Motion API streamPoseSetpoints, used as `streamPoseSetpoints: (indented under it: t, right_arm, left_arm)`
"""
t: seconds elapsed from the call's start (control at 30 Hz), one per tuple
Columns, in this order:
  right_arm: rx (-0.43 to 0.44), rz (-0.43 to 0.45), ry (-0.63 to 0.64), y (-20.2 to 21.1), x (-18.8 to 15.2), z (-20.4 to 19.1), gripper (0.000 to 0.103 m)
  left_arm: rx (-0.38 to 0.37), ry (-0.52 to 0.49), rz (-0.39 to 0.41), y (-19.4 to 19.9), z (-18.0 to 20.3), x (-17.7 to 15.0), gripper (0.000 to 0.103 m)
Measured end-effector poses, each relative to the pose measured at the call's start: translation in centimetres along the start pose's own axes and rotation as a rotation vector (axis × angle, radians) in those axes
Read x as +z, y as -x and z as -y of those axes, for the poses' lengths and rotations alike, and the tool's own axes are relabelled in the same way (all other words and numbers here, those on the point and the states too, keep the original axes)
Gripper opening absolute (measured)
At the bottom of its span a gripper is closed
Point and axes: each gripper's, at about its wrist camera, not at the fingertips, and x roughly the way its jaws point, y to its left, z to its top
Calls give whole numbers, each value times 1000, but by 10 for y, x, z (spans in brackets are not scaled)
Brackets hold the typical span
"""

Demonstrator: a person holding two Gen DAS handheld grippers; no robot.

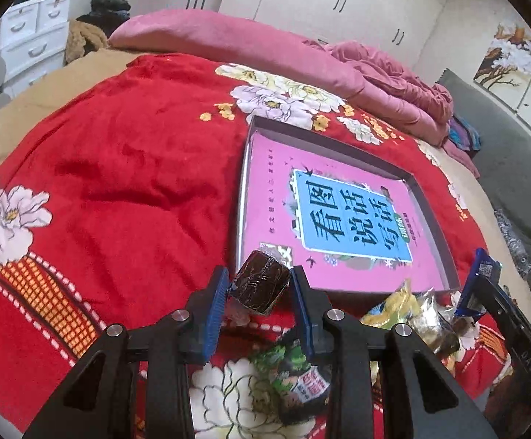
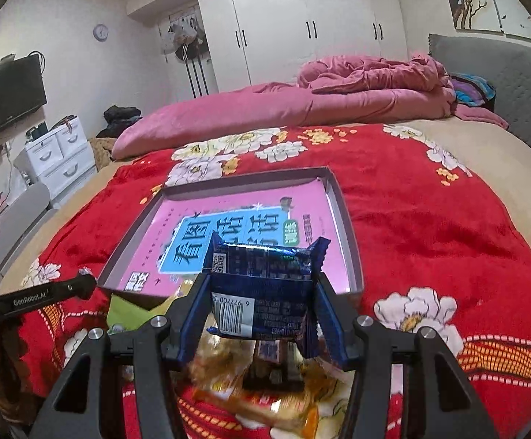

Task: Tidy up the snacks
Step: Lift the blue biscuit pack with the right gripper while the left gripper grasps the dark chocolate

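Judging by the empty tray (image 1: 426,197), we are barely started: left tongs (image 1: 260,285) clamp a brown snack (image 1: 260,285), right tongs (image 2: 261,292) a blue packet (image 2: 261,274), while the pile (image 1: 411,314) waits on the bed (image 1: 119,168).

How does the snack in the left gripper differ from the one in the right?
The dark brown snack in the left gripper is small and roll-shaped; the blue packet in the right gripper is wider and flat-sided. The brown snack's wrapper is dark with little legible print; the blue packet shows a barcode and QR code. The brown snack needs a narrower jaw gap than the blue packet. Both are clamped and lifted off the red blanket, near the tray.
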Motion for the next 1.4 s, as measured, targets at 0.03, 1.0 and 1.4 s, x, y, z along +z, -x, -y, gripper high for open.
streamPoseSetpoints:
  t: [0.03,1.0,1.4]
  right_arm:
    - [0,2,-1,-2,2,1,56]
    - [-10,-35,-30,-56,21,19,56]
    - [-16,-95,-41,-77,21,25,56]
  left_arm:
    - [5,-5,4,-1,1,1,35]
    - [-40,-41,-18,-45,29,21,35]
    - [-23,-19,-54,-62,23,27,35]
